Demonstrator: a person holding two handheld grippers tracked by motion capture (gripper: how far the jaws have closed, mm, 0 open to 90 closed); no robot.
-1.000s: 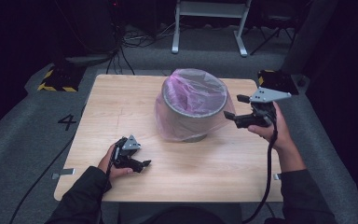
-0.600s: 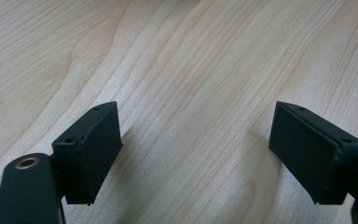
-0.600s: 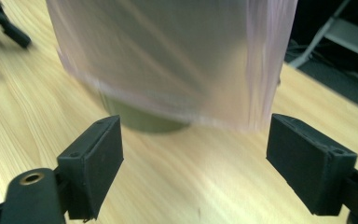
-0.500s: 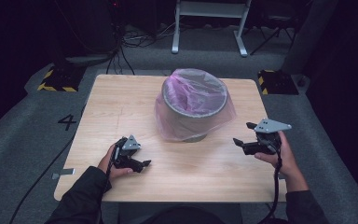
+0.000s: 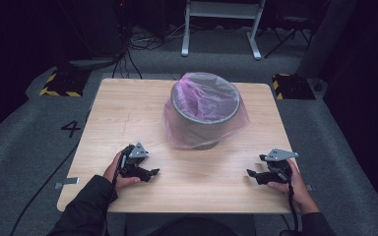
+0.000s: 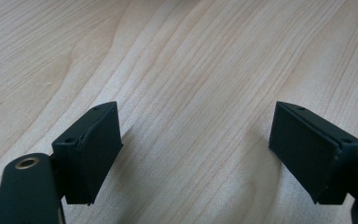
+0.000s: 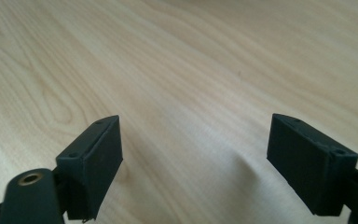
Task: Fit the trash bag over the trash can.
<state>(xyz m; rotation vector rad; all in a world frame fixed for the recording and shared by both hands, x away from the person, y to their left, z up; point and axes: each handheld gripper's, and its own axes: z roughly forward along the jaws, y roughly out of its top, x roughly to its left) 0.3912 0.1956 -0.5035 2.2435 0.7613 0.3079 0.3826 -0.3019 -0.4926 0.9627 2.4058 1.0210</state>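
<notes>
Dim room, pale wooden desk, grey bin lined with a pink bag centre-rear, interior hard to make out, left hand-held gripper and right hand-held gripper resting near the front edge, well apart from the bin, jaws wide, nothing between them.

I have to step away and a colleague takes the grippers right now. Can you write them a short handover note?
Left gripper: open, holds nothing, low over the table at its near left.
Right gripper: open, holds nothing, low over the near right.
Bin: grey, round, upright at the middle of the table toward the far side.
Bag: pink and see-through, lines the bin, its edge folded over the rim and hanging down the outside.
Done: the bag looks fitted in the bin.
Left: probably nothing but a check that the bag sits evenly all round; the far side is hard to judge.
</notes>
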